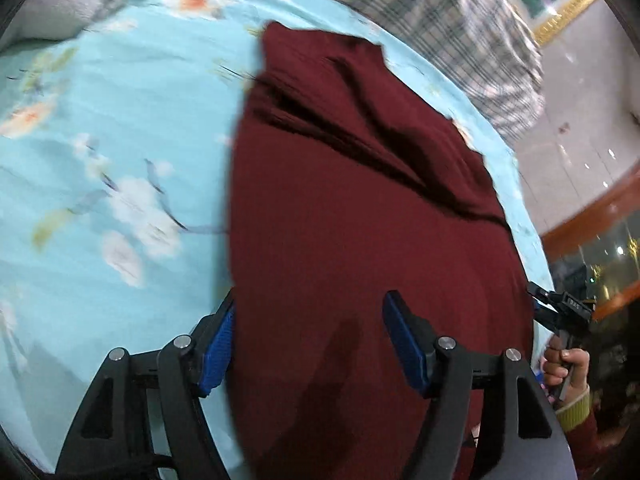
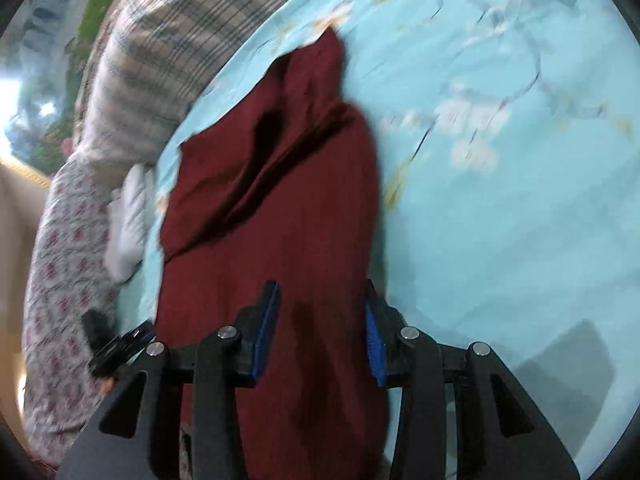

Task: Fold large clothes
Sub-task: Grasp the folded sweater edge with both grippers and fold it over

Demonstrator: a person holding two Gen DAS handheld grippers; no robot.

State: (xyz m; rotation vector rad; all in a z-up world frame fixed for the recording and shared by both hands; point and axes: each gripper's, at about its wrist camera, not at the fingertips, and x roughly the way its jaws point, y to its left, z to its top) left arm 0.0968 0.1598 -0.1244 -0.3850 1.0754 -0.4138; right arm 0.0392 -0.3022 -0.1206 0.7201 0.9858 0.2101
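Pale blue floral bedsheet spreads wide beneath both tongs, and the maroon garment lies lengthways ahead of them. Left gripper gapes empty above it; right gripper too, jaws parted. Best pinch the near hem corners evenly.

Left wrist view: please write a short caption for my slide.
Open left tool above a dark red garment on the floral blue bedsheet.

Bare stretches of the pale blue floral bedsheet fill the left half of the left wrist view and the right half of the right wrist view, open for passage. The dark red garment occupies the centre of both views. A plaid quilt and a patterned cloth bound the upper left and left edge of the right wrist view.
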